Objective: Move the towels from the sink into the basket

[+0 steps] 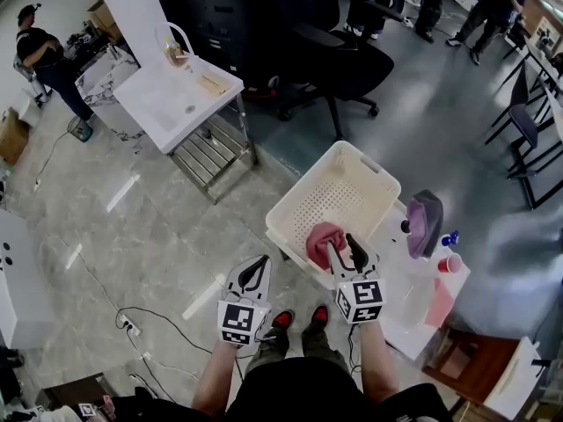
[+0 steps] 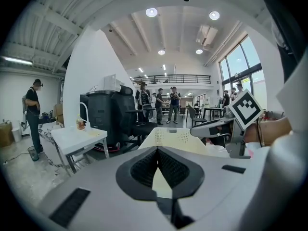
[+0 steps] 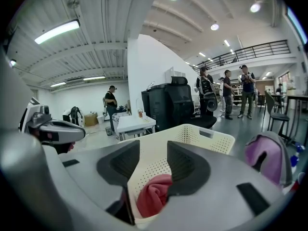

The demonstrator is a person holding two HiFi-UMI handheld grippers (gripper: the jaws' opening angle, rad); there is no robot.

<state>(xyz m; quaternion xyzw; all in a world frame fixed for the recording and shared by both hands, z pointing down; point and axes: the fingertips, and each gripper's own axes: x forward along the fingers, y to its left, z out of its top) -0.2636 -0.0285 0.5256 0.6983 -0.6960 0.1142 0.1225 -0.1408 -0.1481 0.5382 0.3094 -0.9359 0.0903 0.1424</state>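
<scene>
The right gripper hangs over the basket with its jaws apart, so the pink towel lies loose just beneath them, inside the basket. The left gripper, jaws together and empty, sits off to its left, out of the way.

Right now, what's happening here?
A person stands at a basket with a gripper in each hand. The right gripper hangs open above a pink towel that lies in the basket, not gripping it. The left gripper is shut and empty, beside the basket. A purple towel lies outside, to the basket's right.
</scene>
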